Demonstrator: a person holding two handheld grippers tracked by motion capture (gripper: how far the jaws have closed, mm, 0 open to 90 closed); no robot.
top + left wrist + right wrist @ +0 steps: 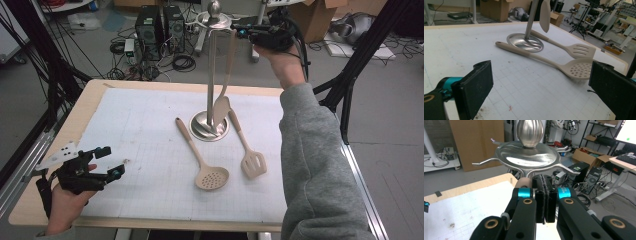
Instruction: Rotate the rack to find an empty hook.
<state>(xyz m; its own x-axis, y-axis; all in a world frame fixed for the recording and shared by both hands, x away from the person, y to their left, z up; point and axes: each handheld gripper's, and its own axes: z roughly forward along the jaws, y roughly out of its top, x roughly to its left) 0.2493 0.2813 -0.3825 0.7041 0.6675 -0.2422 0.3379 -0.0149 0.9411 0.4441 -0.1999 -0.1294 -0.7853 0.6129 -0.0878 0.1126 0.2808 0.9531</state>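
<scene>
Beige spatula [226,75] hangs on steel rack [527,155]; no writing legible.

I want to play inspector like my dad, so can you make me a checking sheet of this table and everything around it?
Surface: white grid mat on a wooden table, a few dirty specks.
Job's things: metal stand with a spatula hanging on it; a holey spoon and a slotted turner lie flat beside its base.
Clutter: nothing seen.
Grippers: left hand-held gripper open, low at the near corner, holding nothing. Right hand-held gripper shut, up by the stand's top, the spatula's handle end just beside it.
Cables: tangle on the floor behind the table.
Surroundings: computer towers, cardboard box.
</scene>
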